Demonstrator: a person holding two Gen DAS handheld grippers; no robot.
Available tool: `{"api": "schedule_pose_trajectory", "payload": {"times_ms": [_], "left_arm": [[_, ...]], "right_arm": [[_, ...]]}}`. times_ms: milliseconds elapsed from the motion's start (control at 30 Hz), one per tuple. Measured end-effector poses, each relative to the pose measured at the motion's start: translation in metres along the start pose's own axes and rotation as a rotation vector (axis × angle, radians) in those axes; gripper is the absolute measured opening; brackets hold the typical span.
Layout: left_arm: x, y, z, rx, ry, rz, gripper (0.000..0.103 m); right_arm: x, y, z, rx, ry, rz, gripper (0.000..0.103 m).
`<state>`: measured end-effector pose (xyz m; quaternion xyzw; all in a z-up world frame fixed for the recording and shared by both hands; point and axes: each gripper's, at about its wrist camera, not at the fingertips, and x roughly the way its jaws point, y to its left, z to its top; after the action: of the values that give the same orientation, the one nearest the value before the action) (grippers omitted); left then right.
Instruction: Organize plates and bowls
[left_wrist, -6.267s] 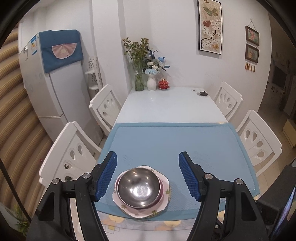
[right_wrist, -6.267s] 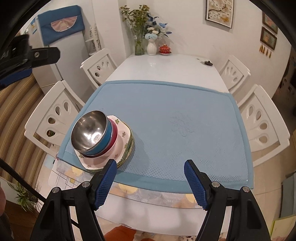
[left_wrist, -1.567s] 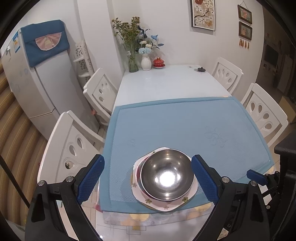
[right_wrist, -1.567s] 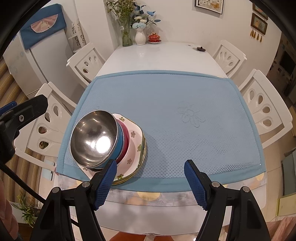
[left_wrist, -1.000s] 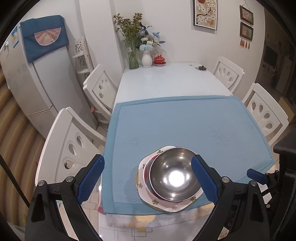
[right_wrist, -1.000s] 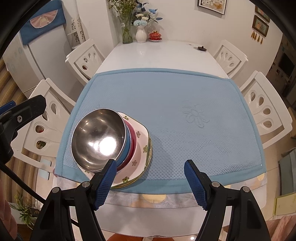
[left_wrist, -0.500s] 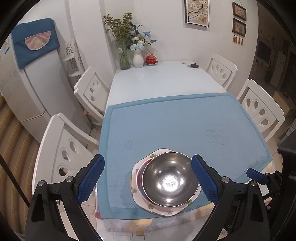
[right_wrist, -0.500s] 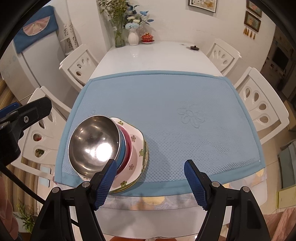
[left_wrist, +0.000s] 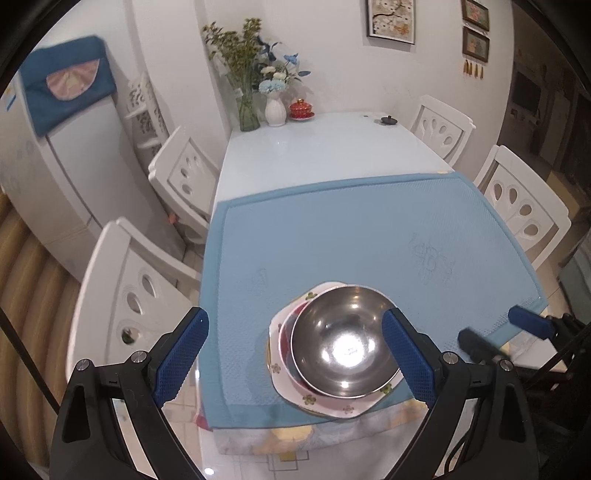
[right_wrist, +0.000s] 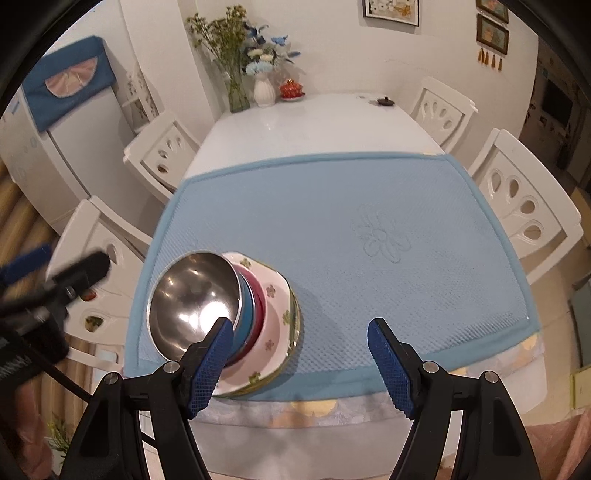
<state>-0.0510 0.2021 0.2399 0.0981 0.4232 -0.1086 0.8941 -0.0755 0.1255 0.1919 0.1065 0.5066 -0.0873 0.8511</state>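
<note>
The blue mat (left_wrist: 369, 229) is covering the near end of the white table (left_wrist: 325, 147), and the whole stack is sitting at its near-left corner: floral plates (right_wrist: 273, 291) at the bottom, red and blue bowls nested on them, steel bowl (left_wrist: 345, 339) on top. The left gripper (left_wrist: 295, 354) is hovering with jaws spread wide either side of that steel bowl, gripping nothing; the right gripper (right_wrist: 301, 354) is hanging wide and empty just beside the stack. Best bet: pinching the steel rim squarely and lifting straight up, so the lower bowls aren't dragging. No readable writing anywhere.
</note>
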Motion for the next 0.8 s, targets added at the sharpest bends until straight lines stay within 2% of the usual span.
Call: {"api": "schedule_pose_trajectory", "payload": {"times_ms": [100, 167, 267, 433, 533, 667, 800], "left_arm": [[0.013, 0.008, -0.008, -0.072, 0.04, -0.029, 0.095], [0.025, 0.009, -0.014, -0.102, 0.077, -0.046, 0.095], [0.039, 0.009, -0.028, -0.111, 0.119, -0.06, 0.095], [0.053, 0.016, -0.044, -0.134, 0.162, -0.045, 0.095], [0.062, 0.019, -0.052, -0.164, 0.192, -0.051, 0.095], [0.07, 0.025, -0.057, -0.185, 0.222, -0.051, 0.095], [0.075, 0.026, -0.057, -0.175, 0.242, -0.009, 0.095]], "right_arm": [[-0.002, 0.0, 0.002, -0.016, -0.023, -0.009, 0.073], [0.004, 0.003, 0.003, -0.042, 0.001, -0.034, 0.074], [0.02, 0.013, 0.003, -0.086, 0.089, -0.058, 0.074], [0.034, 0.018, -0.007, -0.081, 0.17, -0.038, 0.074], [0.045, 0.018, -0.013, -0.07, 0.232, -0.065, 0.074], [0.045, 0.015, -0.014, -0.049, 0.219, -0.086, 0.074], [0.043, 0.016, -0.012, -0.063, 0.196, -0.135, 0.074]]}}
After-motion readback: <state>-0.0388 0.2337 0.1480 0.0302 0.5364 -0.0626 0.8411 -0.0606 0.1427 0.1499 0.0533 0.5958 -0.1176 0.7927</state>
